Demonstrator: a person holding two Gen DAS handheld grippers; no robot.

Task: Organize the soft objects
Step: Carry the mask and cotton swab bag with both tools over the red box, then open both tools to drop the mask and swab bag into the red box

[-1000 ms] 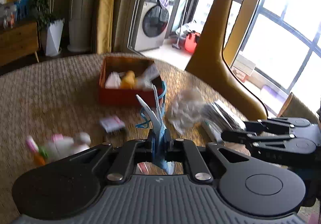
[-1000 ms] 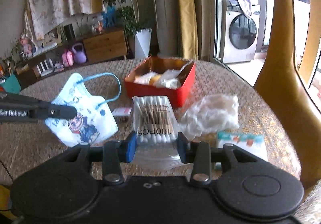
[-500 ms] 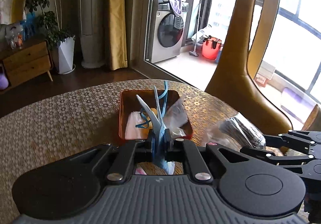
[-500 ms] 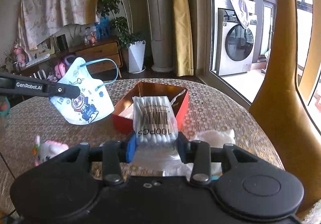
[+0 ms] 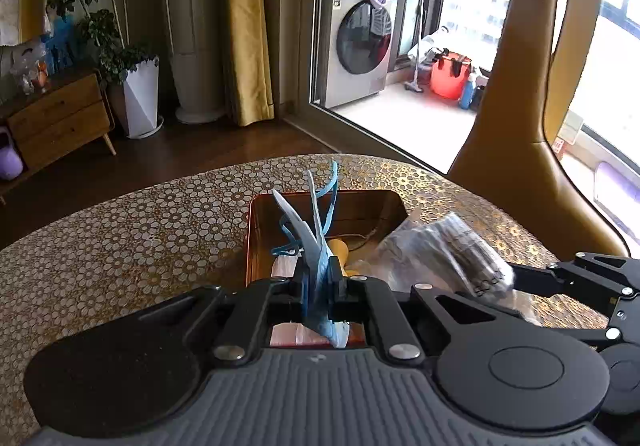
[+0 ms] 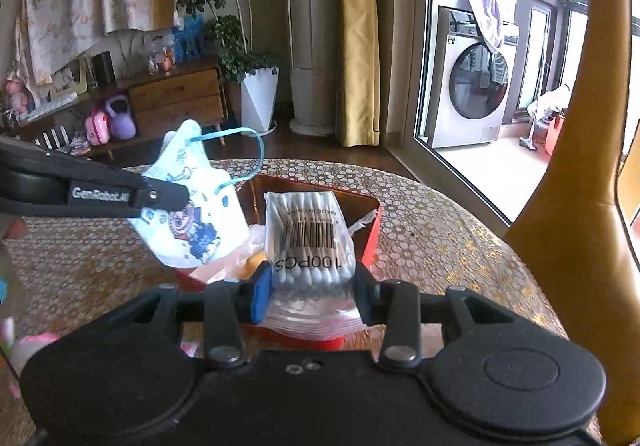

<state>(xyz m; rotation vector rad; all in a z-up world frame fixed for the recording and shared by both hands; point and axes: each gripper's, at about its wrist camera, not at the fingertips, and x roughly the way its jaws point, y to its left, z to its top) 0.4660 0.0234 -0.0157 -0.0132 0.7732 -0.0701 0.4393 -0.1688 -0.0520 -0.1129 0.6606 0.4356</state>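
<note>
Now the child's face mask [image 6: 192, 214], white and blue with cartoon print and blue ear loops, hangs pinched between the closed fingers of the left gripper [image 5: 320, 286], its free end standing up beyond the fingertips and over the near part of the red rectangular tin box [image 5: 360, 202]. The clear plastic bag of 100 cotton swabs [image 6: 310, 242] sits squeezed between the fingers of the right gripper [image 6: 310, 284], which stand partly apart around its width, and most of the bag reaches out past the fingertips above the same box. Below both loads the box already holds a yellow-orange soft thing [image 5: 340, 250] and some pale packets; what they are exactly I cannot tell.

The step in hand looks like the drop into the box. It would go best with each load brought over the open back part of the box, beyond the fingertips, then lowered until its bottom edge is inside the walls before the fingers let go. 1 release at a time seems wiser, since the 2 grippers sit close side by side and the mask's loops could catch on the right gripper's fingers.

Around the box the round worktop [image 5: 140, 238] with its gold flower pattern lies bare toward the far rim. A tan chair back [image 6: 580, 206] rises just off the right gripper's outer side, so room there is tight; the left side is freer.
</note>
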